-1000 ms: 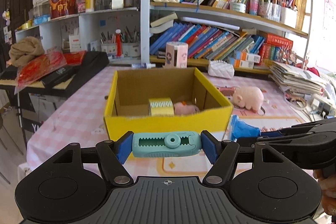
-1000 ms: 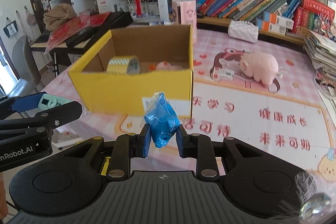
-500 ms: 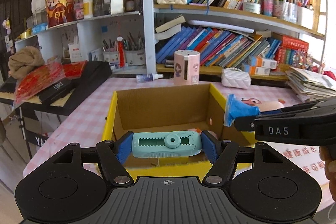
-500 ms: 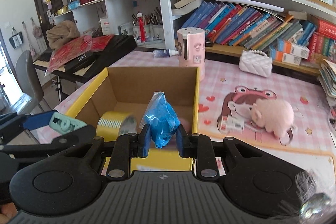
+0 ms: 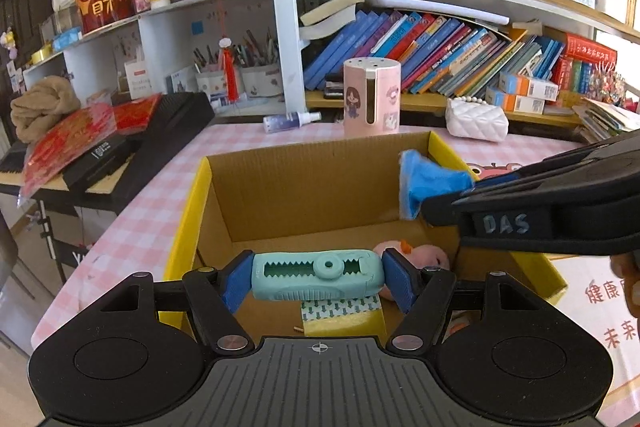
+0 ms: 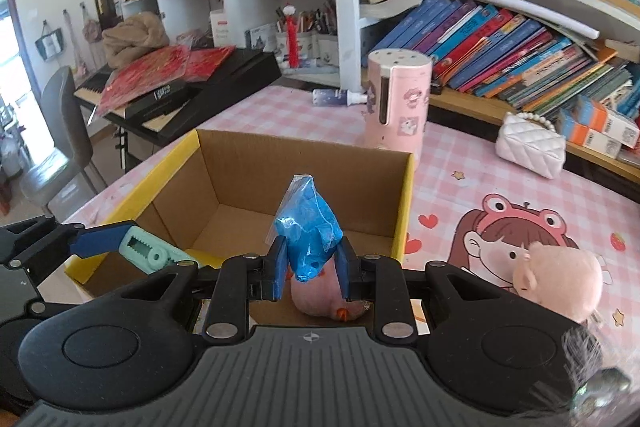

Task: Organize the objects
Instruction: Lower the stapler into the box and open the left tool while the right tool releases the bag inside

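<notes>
1. Teal plastic is what the left gripper (image 5: 318, 281) carries: a stubby correction-tape dispenser (image 5: 318, 277) with a toothed window and a round hub, clamped end to end between the blue fingers (image 5: 236, 283), lying level across them.
2. It hangs over the near part of the open cardboard box (image 5: 320, 183), above the roll of yellow tape (image 5: 342, 317) on the box floor. A small pink plush (image 5: 416, 255) lies just right of that roll.
3. The right gripper (image 6: 310, 273) is pinched shut on a crinkled blue plastic packet (image 6: 308, 231), which stands up out of the fingers (image 6: 278, 273) with its clear sealed tip on top. It too is over the box, toward the right wall.
4. Handling, as I judge it: the dispenser looks rigid, light and smooth, so a grip on its two ends should hold without crushing; it may pivot if the hold slackens. The packet looks soft and nearly weightless; held by its lower bunch it will flop and may cling to a pad on release.
5. Neither seems fragile, so letting go from low over the box floor should do.
6. Still out on the pink checked counter (image 6: 288, 115): a larger pink plush pig (image 6: 560, 277) to the right, a white quilted purse (image 6: 530, 149) and a pink cylindrical container (image 6: 398, 99) at the far side.
</notes>
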